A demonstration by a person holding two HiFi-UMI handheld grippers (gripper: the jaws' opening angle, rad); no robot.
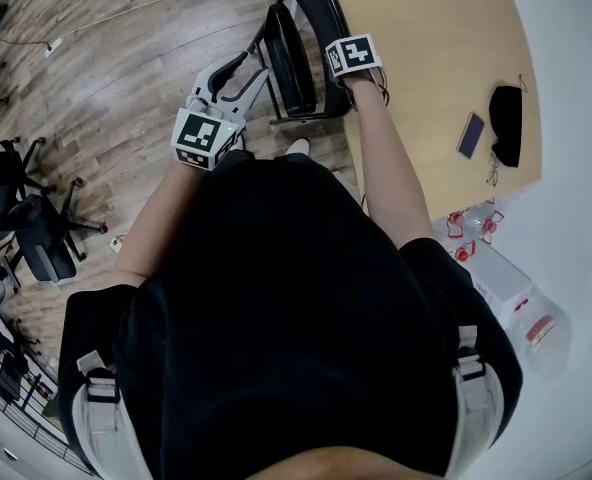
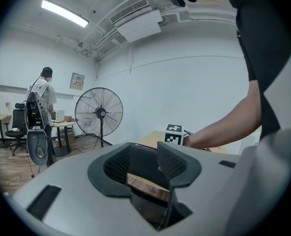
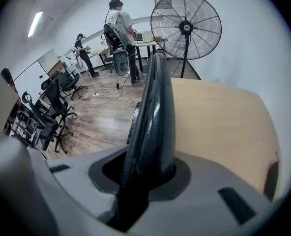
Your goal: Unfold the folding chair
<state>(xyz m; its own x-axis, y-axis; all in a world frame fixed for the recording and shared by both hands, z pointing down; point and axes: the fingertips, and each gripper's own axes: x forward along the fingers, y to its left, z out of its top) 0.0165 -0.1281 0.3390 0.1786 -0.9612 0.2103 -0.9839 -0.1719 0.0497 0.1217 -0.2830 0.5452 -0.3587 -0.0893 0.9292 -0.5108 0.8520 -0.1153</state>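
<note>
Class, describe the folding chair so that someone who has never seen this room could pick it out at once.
Find the pale wooden table at the head view's upper right. At its left edge stands the folding chair, black, with the right gripper clamped on its curved top rim. Unlike the wheeled office chairs further left, it is folded flat.

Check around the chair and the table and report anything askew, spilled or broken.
Nothing stands out. The chair stands folded and upright beside the table, with the right claw shut on its top edge. The phone lies flat on the table. Nothing looks spilled or broken.
</note>
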